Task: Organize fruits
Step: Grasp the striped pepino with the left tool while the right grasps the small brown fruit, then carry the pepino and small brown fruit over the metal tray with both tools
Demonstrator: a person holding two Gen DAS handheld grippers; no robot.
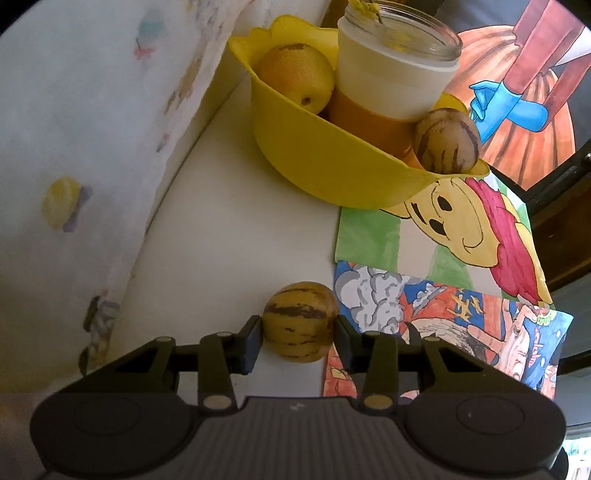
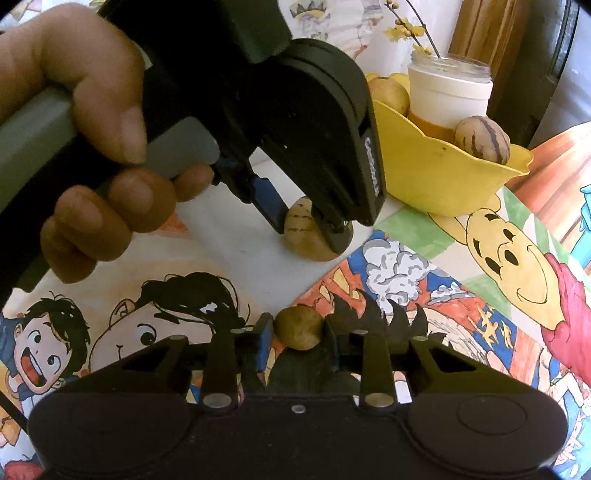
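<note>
A yellow fruit with dark stripes lies on the white tabletop, and my left gripper is shut on it, a pad pressing each side. In the right wrist view a hand holds that left gripper over the same striped fruit. Nearer the camera, my right gripper is shut on a small brown round fruit that rests on a cartoon drawing. Behind stands a yellow bowl holding an orange-yellow fruit, with a second striped fruit on its rim.
A white jar with an orange band stands inside the bowl, with a yellow twig in it. Coloured cartoon drawings cover the table's right side. A patterned white cloth hangs on the left. Dark wooden furniture rises behind the bowl.
</note>
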